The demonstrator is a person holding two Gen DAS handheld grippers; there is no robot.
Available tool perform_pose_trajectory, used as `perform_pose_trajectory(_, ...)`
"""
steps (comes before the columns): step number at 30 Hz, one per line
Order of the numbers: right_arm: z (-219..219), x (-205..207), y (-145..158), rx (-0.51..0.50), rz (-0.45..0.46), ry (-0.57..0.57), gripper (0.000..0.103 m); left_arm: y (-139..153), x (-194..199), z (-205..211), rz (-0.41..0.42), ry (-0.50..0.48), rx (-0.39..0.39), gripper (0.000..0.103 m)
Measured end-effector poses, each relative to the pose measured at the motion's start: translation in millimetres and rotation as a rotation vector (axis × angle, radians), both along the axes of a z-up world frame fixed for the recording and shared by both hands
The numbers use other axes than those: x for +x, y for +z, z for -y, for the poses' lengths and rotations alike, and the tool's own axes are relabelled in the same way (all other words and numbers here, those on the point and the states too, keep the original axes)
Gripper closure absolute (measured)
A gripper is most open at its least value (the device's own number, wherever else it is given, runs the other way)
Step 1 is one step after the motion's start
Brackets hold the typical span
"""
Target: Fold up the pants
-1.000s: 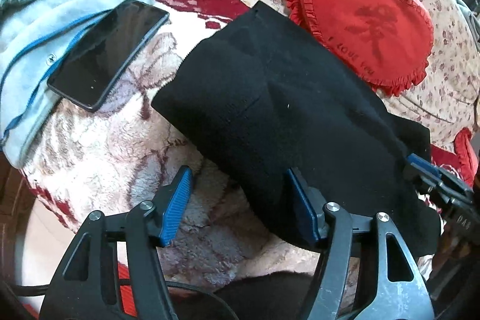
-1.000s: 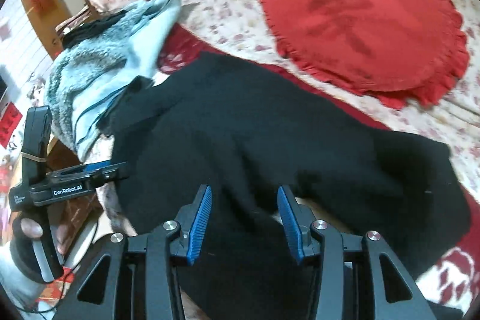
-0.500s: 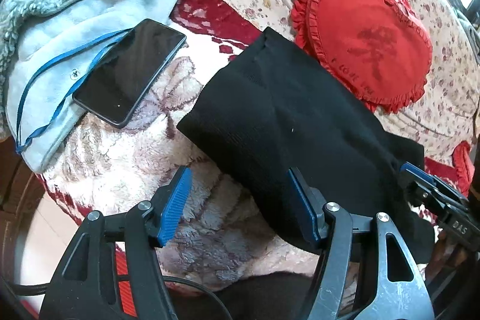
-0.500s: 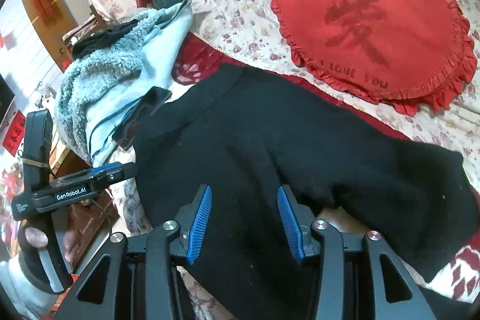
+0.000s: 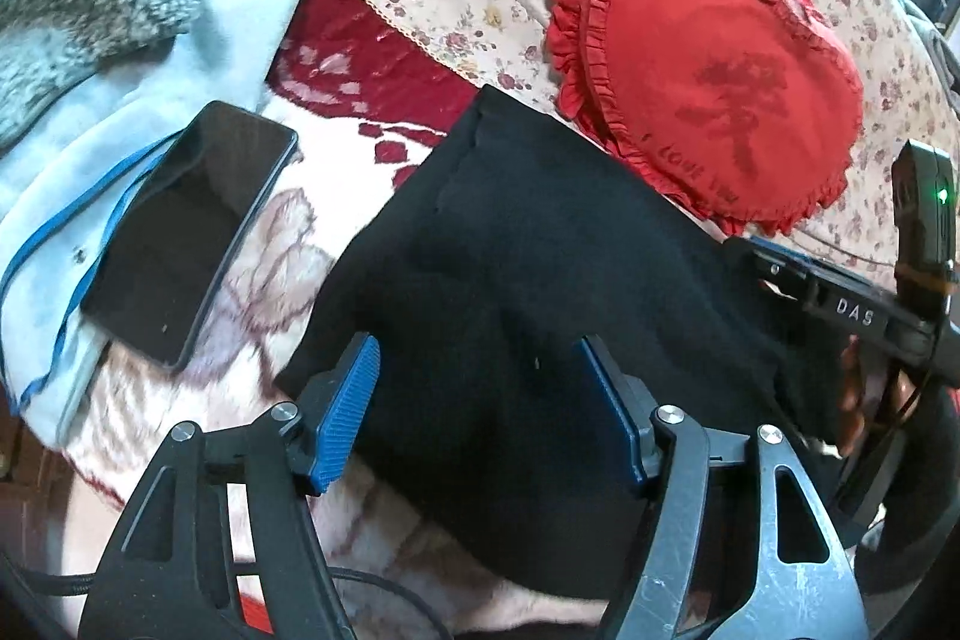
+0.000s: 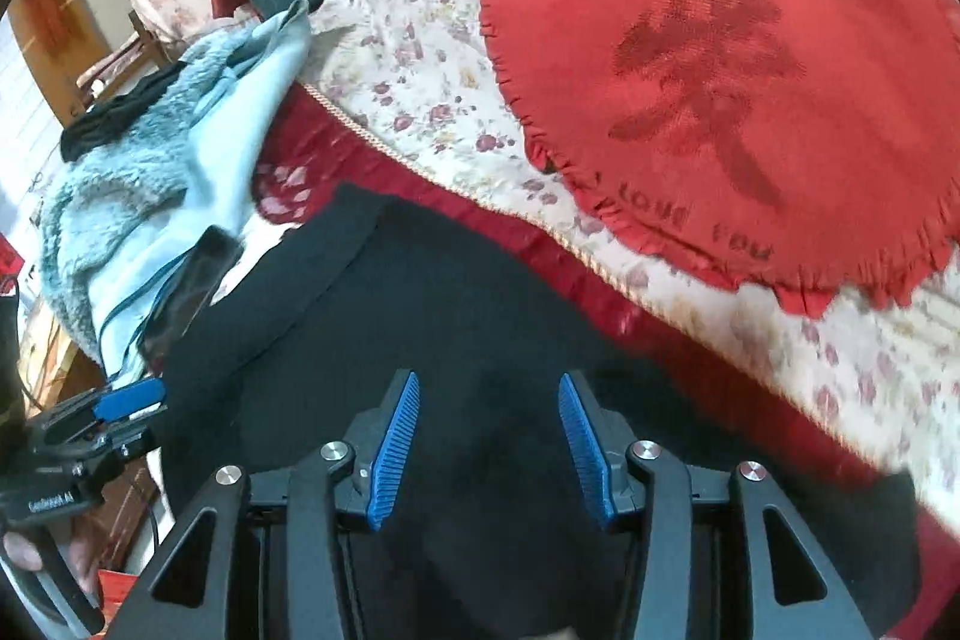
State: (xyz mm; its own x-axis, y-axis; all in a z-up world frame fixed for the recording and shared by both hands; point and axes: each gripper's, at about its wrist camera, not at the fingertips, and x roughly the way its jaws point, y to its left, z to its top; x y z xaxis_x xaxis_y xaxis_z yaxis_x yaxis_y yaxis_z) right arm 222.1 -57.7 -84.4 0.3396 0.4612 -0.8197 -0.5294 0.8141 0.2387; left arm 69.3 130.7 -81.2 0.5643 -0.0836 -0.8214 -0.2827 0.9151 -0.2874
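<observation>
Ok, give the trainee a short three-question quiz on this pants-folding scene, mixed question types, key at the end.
1. True or false: the left gripper is clamped shut on the black pants.
2. Multiple choice: the phone lies partly on A) the red heart pillow, B) the light blue jacket, C) the pants.
3. Fill in: both grippers' jaws carry ____-coloured pads.

Key
1. False: its jaws stand open over the cloth, as do those of the right gripper.
2. B.
3. Blue.
</observation>
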Motion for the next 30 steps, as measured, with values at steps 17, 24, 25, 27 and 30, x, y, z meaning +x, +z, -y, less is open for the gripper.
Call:
perform_pose_trajectory(17, -36.6, 81.0, -54.0, 0.012, -0.12, 0.195, 0.043, -39.0, 15.1, -4.2, -0.061, -0.005, 0.119, 0.029)
perform_pose_trajectory(24, -39.7, 64.2, -44.2, 0.015, -0.048, 0.222, 0.094, -36.3, 14.8, -8.1, -0.069, 0.003, 0.086, 0.029)
perform_pose_trajectory(25, -41.1, 58.7, -38.6, -0.004, -0.023, 0.221, 0.096, -34.4, 12.1, -9.0, -0.067, 0.007, 0.076, 0.029)
perform_pose_trajectory(27, -40.8, 46.1, -23.8, -0.003, 0.015, 0.223, 0.097, -31.0, 5.6, -11.9, -0.058, 0.018, 0.052, 0.029)
perform_pose_trajectory(30, -32.8, 23.3, 5.2, 0.028, 0.07, 0.202, 0.097, -24.1, -8.4, -19.2, -0.042, 0.043, 0.016, 0.029)
